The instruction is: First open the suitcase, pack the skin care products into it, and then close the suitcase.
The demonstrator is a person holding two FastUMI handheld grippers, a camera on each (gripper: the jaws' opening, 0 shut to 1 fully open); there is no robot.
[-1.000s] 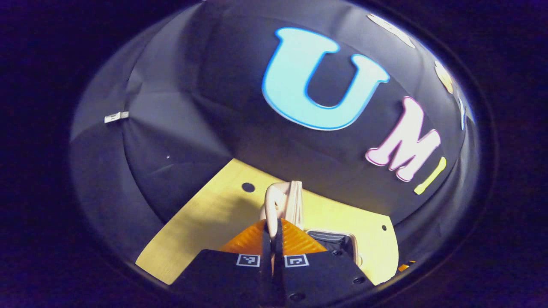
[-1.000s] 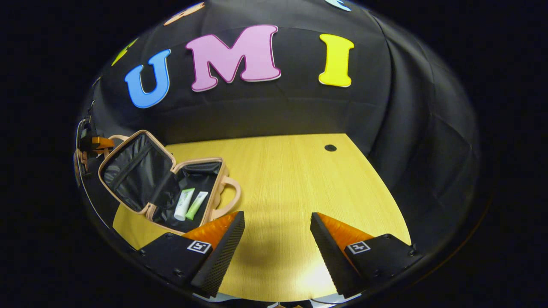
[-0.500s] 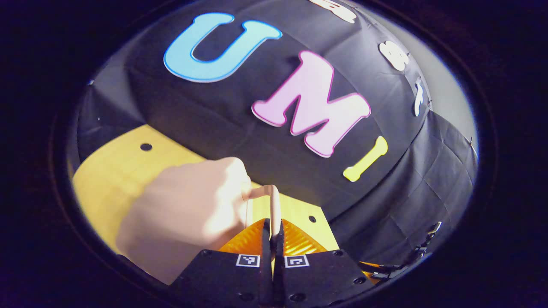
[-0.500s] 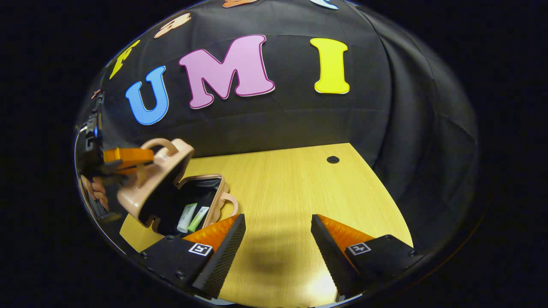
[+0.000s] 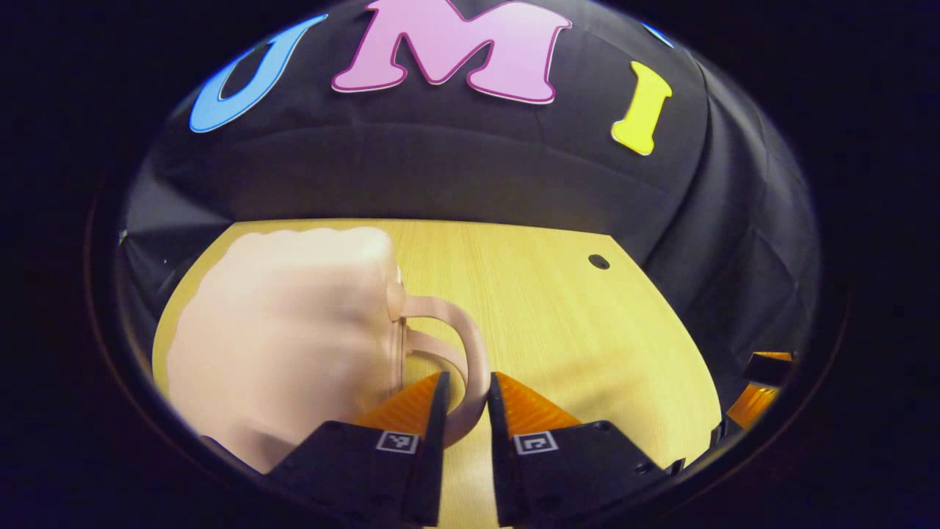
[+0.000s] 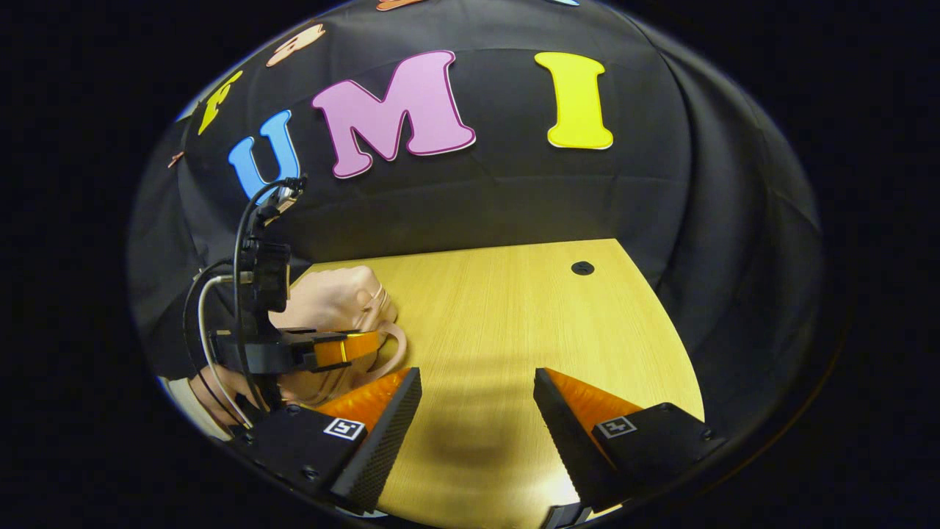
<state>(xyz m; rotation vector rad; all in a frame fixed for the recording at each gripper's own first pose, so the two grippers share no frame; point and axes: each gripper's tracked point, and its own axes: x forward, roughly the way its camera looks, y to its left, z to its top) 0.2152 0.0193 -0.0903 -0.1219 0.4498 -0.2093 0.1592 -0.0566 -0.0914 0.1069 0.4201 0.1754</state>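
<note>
Table (image 5: 573, 323) carries case (image 5: 286, 338), lid down, looks shut. Left claw (image 5: 464, 400) straddles handle (image 5: 459, 345), fingers slightly apart, contact unclear. Right claw (image 6: 477, 411) wide apart, idle. Judgement: press lid flush, then release the handle cleanly.

The suitcase (image 5: 286, 338) lies on the table (image 5: 587, 330) left of the left gripper (image 5: 464, 411), its handle (image 5: 463, 353) between the fingers.

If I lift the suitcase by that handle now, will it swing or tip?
Probably some swing: the left gripper straddles one thin handle at the suitcase's edge. The handle looks stiff, holding its arch. The suitcase looks light, a small case lying flat on the table.
</note>
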